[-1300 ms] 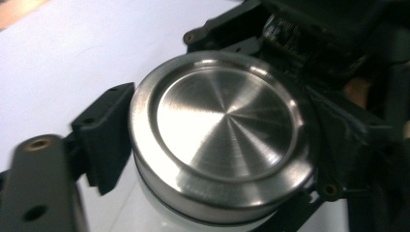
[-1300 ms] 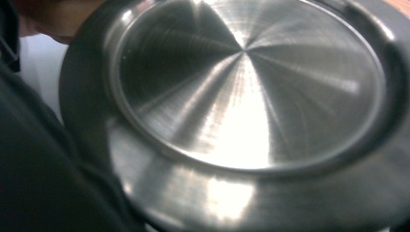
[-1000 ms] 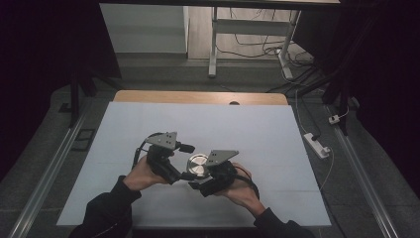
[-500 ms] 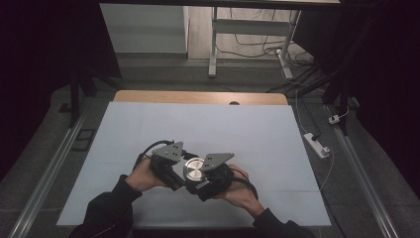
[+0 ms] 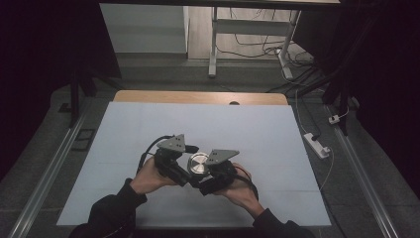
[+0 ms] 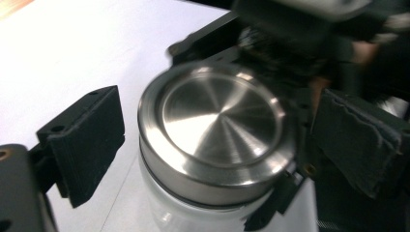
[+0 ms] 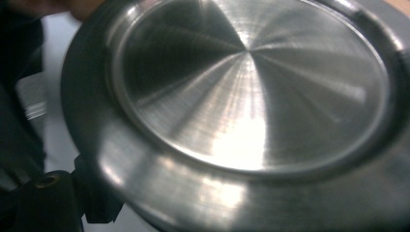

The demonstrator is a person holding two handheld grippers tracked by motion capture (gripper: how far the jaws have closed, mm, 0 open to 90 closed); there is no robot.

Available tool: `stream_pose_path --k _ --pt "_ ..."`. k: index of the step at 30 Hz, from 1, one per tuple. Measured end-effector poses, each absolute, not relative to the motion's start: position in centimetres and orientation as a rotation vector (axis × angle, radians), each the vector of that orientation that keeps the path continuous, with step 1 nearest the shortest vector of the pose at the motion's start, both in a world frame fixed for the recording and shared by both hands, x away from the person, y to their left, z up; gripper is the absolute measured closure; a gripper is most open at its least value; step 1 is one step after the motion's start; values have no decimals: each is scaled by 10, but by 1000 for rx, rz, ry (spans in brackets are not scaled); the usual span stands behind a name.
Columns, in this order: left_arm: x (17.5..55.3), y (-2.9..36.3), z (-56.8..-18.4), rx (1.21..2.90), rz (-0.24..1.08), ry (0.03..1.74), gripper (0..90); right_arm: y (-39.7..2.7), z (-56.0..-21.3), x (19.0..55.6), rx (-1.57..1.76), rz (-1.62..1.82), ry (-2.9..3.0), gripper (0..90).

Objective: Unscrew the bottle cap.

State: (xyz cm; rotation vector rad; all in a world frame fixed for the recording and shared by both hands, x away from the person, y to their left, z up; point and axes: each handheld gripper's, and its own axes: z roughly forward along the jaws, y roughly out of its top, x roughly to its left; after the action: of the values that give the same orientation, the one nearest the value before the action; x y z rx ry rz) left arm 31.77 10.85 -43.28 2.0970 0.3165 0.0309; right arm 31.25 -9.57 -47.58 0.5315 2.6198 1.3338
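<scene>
Two grippers met at a steel-lidded glass jar (image 5: 198, 164) on the white worktop (image 5: 148, 124) — left gripper (image 6: 212, 145) fingers just spreading beside the lid, right gripper (image 5: 210, 179) fingers clamping the jar.

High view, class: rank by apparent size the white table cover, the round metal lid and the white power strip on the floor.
1. White table cover, by far the largest.
2. White power strip and metal lid: close in apparent size, so unranked; the strip is longer and lies farther away.

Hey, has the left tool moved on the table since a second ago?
Yes. The left tool has slid toward the table's near edge and slightly right, closing in beside the round steel-lidded glass jar. Its jaws have just been opening, either side of the lid.
</scene>
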Motion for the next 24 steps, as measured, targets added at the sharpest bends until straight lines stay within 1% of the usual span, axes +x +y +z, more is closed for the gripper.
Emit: stream_pose_path --k 4,6,7,8,9,11,12,15,18,22,24 --pt "315 120 -428 2128 6 174 72 -90 -477 307 458 1342 2662 149" --pt "314 121 -429 2149 -1 133 80 -88 -477 304 424 1352 2673 149" --pt "314 120 -431 2163 -22 103 95 -87 -477 303 411 1361 2678 149" --pt "313 119 -433 2172 -17 74 118 -86 -477 301 397 1374 2687 149" --pt "312 118 -434 2183 6 52 122 -85 -476 300 388 1386 2694 149" --pt "311 119 -436 2184 13 31 186 -83 -476 297 347 1382 2703 149" --pt "310 119 -436 2175 15 31 189 -82 -476 295 341 1375 2706 149" --pt "311 118 -436 2158 41 101 194 -83 -475 297 370 1379 2689 149" --pt "311 110 -438 2163 102 209 194 -87 -476 303 437 1366 2659 149" --pt "308 93 -441 2123 195 456 195 -92 -479 312 585 1328 2608 149" --pt "304 85 -442 2112 250 534 194 -95 -480 315 639 1315 2591 149"
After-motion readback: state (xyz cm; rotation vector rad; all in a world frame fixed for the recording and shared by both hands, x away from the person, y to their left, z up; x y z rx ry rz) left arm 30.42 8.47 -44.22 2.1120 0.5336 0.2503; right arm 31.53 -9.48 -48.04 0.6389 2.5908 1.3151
